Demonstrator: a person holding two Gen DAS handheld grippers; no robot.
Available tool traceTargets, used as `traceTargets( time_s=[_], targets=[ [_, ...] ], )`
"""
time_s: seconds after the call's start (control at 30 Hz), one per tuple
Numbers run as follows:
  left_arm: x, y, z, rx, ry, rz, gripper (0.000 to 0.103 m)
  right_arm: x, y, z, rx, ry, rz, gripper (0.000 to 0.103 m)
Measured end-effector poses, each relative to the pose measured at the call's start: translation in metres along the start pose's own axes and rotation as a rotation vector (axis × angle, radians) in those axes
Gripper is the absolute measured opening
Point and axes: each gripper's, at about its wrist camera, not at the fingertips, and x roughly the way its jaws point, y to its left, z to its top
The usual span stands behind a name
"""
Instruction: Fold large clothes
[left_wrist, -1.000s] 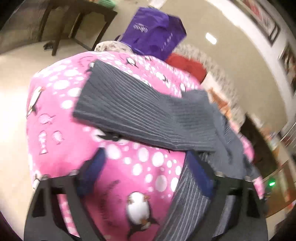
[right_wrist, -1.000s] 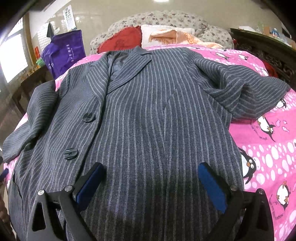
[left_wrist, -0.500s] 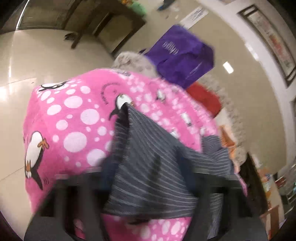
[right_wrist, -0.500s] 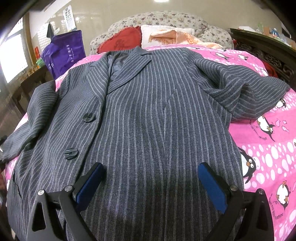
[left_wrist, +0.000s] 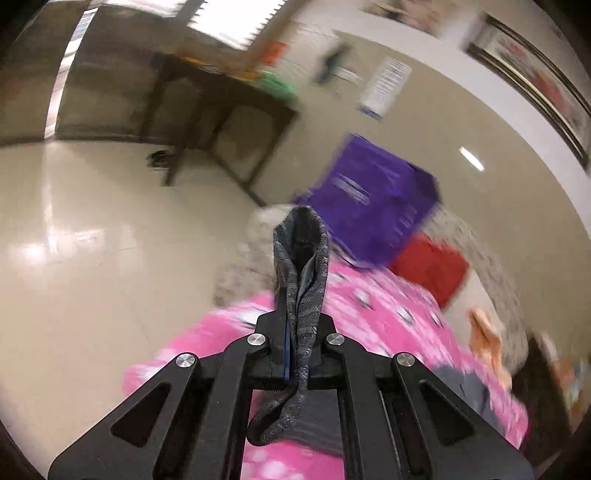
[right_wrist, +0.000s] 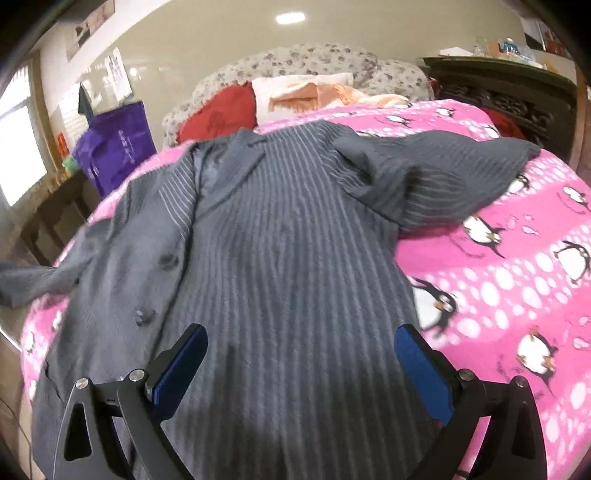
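A grey pinstriped jacket (right_wrist: 288, 266) lies front-up on a bed under a pink penguin blanket (right_wrist: 517, 288). Its right sleeve (right_wrist: 443, 173) is folded in across the chest. The left sleeve (right_wrist: 33, 280) is pulled out to the left, off the blanket. In the left wrist view my left gripper (left_wrist: 301, 295) is shut on the sleeve cuff (left_wrist: 303, 243), which sticks up past the fingertips, raised above the bed. My right gripper (right_wrist: 299, 365) hovers open over the jacket's lower front, with nothing between its blue pads (right_wrist: 424, 373).
A purple bag (left_wrist: 373, 199), a red cushion (right_wrist: 218, 114) and a peach cloth (right_wrist: 317, 92) sit at the head of the bed. A dark wooden table (left_wrist: 218, 99) stands on the tiled floor to the left. Dark carved furniture (right_wrist: 509, 96) flanks the bed's right side.
My left gripper closed on the sleeve cuff and lifted it up off the bed, tilting upward. The right gripper drew back slightly and stays open; the left sleeve now stretches outward.
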Motion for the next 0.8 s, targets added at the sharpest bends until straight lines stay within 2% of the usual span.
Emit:
traceTargets(
  time_s=[0.13, 0.27, 0.33, 0.4, 0.47, 0.53, 0.6, 0.63, 0.7, 0.77, 0.8],
  targets=[
    [0.026, -0.096, -0.040, 0.139, 0.126, -0.220, 0.003, 0.001, -0.002, -0.007, -0.039, 0.046, -0.080, 0.101],
    [0.053, -0.232, -0.113, 0.313, 0.277, -0.439, 0.003, 0.003, -0.017, -0.017, -0.012, 0.068, -0.112, 0.101],
    [0.060, -0.296, -0.163, 0.413, 0.348, -0.529, 0.003, 0.001, -0.027, -0.021, 0.034, 0.054, -0.108, 0.101],
    [0.068, -0.350, -0.218, 0.483, 0.460, -0.631, 0.003, 0.002, -0.034, -0.025, 0.073, 0.043, -0.103, 0.101],
    [0.072, -0.386, -0.275, 0.534, 0.584, -0.715, 0.003, 0.001, -0.036, -0.026, 0.074, 0.033, -0.100, 0.101],
    [0.076, -0.408, -0.317, 0.585, 0.679, -0.749, 0.003, 0.002, -0.035, -0.026, 0.071, 0.035, -0.103, 0.101],
    [0.075, -0.413, -0.351, 0.625, 0.757, -0.752, 0.003, 0.003, -0.034, -0.026, 0.071, 0.034, -0.101, 0.101],
    [0.078, -0.412, -0.364, 0.637, 0.787, -0.730, 0.003, 0.003, -0.034, -0.026, 0.074, 0.033, -0.097, 0.101],
    [0.091, -0.410, -0.373, 0.641, 0.840, -0.713, 0.003, 0.003, -0.035, -0.026, 0.077, 0.030, -0.092, 0.101],
    [0.101, -0.412, -0.366, 0.611, 0.873, -0.728, 0.004, 0.004, -0.035, -0.026, 0.076, 0.030, -0.093, 0.101],
    [0.102, -0.410, -0.362, 0.589, 0.887, -0.744, 0.012, 0.005, -0.034, -0.025, 0.076, 0.031, -0.094, 0.101]
  ],
)
